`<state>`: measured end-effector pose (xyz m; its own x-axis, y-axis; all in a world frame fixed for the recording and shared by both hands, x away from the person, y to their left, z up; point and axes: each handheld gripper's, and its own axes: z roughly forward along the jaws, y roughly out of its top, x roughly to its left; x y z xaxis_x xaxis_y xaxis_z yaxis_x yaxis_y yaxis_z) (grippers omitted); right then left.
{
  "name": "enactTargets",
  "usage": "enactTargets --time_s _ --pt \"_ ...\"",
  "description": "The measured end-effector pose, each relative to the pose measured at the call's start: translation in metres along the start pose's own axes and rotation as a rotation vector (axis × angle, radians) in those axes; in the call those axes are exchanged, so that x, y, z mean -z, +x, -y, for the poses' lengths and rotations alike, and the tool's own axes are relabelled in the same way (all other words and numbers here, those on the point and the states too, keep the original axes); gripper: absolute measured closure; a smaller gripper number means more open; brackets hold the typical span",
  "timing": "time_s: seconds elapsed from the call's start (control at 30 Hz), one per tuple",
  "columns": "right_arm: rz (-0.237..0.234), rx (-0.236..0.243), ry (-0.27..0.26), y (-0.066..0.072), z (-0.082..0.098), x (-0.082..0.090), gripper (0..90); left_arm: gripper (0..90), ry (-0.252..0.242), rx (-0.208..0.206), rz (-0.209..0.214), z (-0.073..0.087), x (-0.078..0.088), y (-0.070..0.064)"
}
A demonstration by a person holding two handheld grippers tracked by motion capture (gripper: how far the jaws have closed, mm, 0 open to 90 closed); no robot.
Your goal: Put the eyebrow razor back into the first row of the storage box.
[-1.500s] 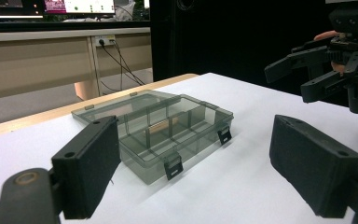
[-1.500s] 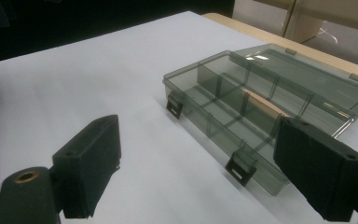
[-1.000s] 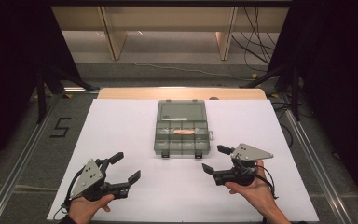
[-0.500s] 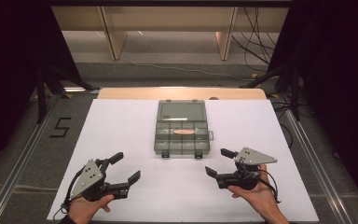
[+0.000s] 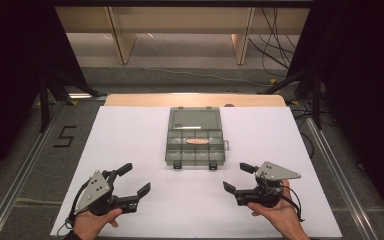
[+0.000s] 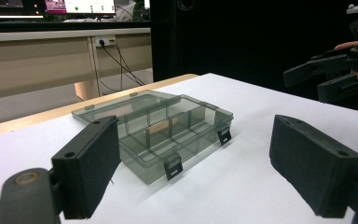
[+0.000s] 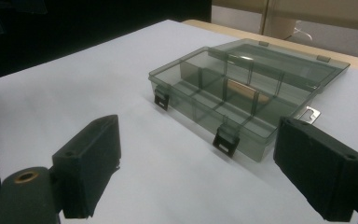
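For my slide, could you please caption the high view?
Open compartment box on the white table, with the left gripper and right gripper held open before it.

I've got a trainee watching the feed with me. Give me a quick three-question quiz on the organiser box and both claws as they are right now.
1. True or false: the compartment box has its lid open.
2. Which claw touches the box? A) left claw B) right claw C) neither
3. Fill in: the two black latches sit on the box's ____ wall, facing the person.

Key: 1 true. 2 C; both stand open, apart from the box, above the white table. 3 front.
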<state>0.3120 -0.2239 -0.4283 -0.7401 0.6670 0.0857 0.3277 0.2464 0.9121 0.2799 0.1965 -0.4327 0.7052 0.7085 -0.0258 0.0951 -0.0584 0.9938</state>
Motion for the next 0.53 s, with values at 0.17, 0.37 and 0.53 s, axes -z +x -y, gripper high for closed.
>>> enactTargets --time_s 0.17,0.37,0.53 --pt "-0.007 -0.002 -0.003 -0.0005 -0.0002 -0.0002 15.9 16.1 0.002 0.000 0.000 0.0001 -0.0002 -0.0002" --pt "-0.001 -0.001 0.004 -0.0005 -0.0007 0.0001 15.9 16.1 0.002 -0.001 0.000 0.0001 -0.0003 -0.0001" --pt "0.008 0.012 -0.007 -0.0016 -0.0006 -0.0004 15.9 16.1 0.002 0.000 0.000 0.0001 -0.0003 0.0000"
